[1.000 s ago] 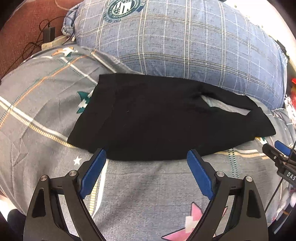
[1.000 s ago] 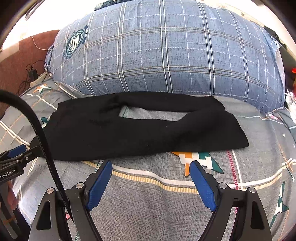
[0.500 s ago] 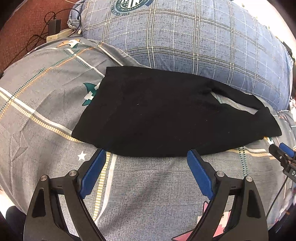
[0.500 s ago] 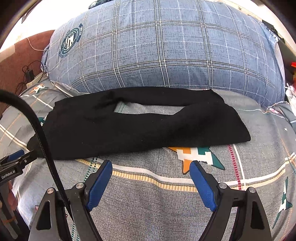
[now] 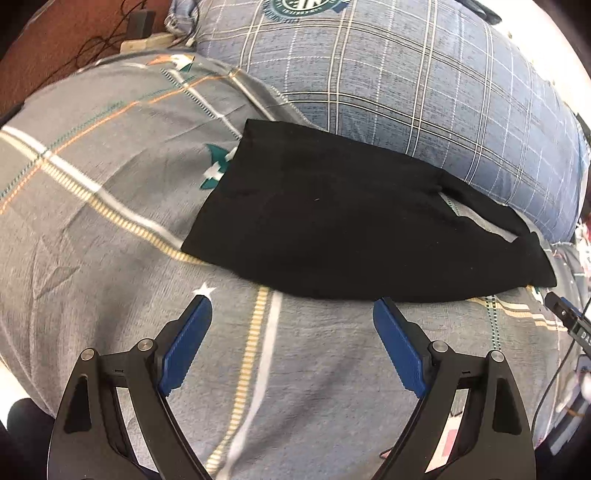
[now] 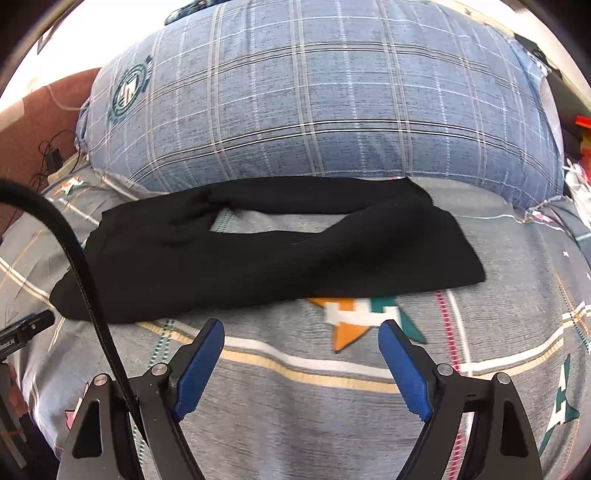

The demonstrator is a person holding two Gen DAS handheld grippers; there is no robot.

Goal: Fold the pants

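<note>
The black pants [image 5: 332, 221] lie flat on the grey patterned bed cover, waist end to the left, legs running right with a gap between them. They also show in the right wrist view [image 6: 258, 251]. My left gripper [image 5: 291, 314] is open and empty, just short of the pants' near edge. My right gripper [image 6: 301, 332] is open and empty, a little before the near edge of the legs. The tip of the other gripper shows at the right edge of the left view [image 5: 565, 314].
A big blue plaid pillow [image 6: 332, 110] lies right behind the pants. The grey bed cover [image 5: 92, 184] spreads left and toward me. A black cable [image 6: 85, 266] crosses the left of the right wrist view. Wires lie on the brown floor [image 5: 74, 33] at far left.
Both grippers have drawn back a little from the pants and shifted; the left view has swung left. The pants have not moved. Both stay open.
</note>
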